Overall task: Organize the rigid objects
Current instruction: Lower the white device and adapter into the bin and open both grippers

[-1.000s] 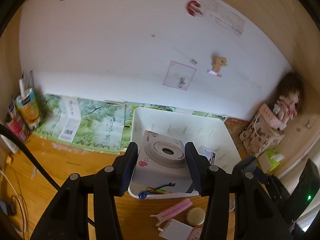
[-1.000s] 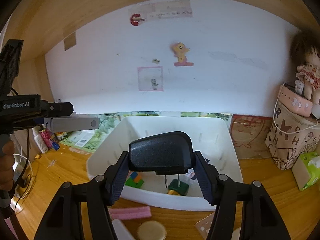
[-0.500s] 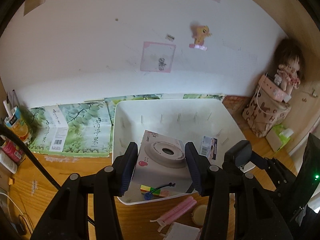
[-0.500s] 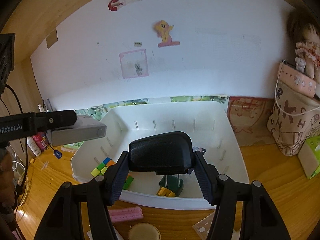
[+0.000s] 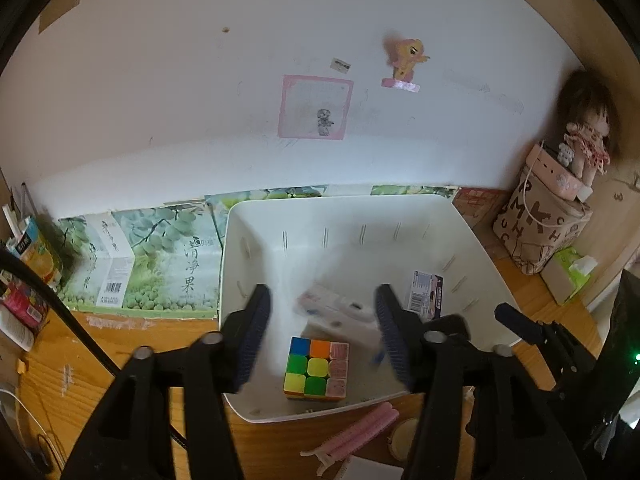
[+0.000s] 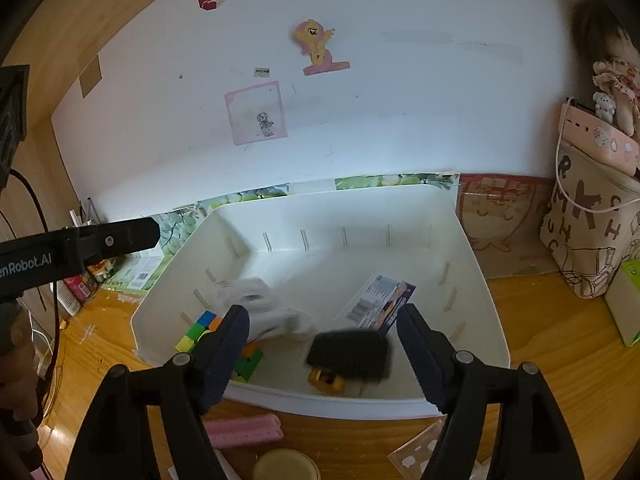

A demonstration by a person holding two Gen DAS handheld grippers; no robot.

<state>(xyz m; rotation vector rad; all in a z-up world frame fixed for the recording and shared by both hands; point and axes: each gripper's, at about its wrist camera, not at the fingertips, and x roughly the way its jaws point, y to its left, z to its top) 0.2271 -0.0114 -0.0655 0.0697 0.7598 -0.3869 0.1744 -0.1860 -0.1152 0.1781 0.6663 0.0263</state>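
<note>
The wooden desk runs under everything, and the white bin sits on it against the far wall. I hold both tools over the bin's near rim.

My left gripper has just been opening; its jaws stand spread with nothing pinched between them. Beyond them, blurred, the white camera is down inside the bin, clear of both pads. In the right wrist view it smears white in the bin's left half.

My right gripper has also just been opening, jaws spread and touching nothing. The black block, blurred, is between and past them, low in the bin near its front wall.

A colour cube rests on the bin floor by the near wall. A printed card leans at the right. A pink clip lies on the desk just outside the bin.
</note>
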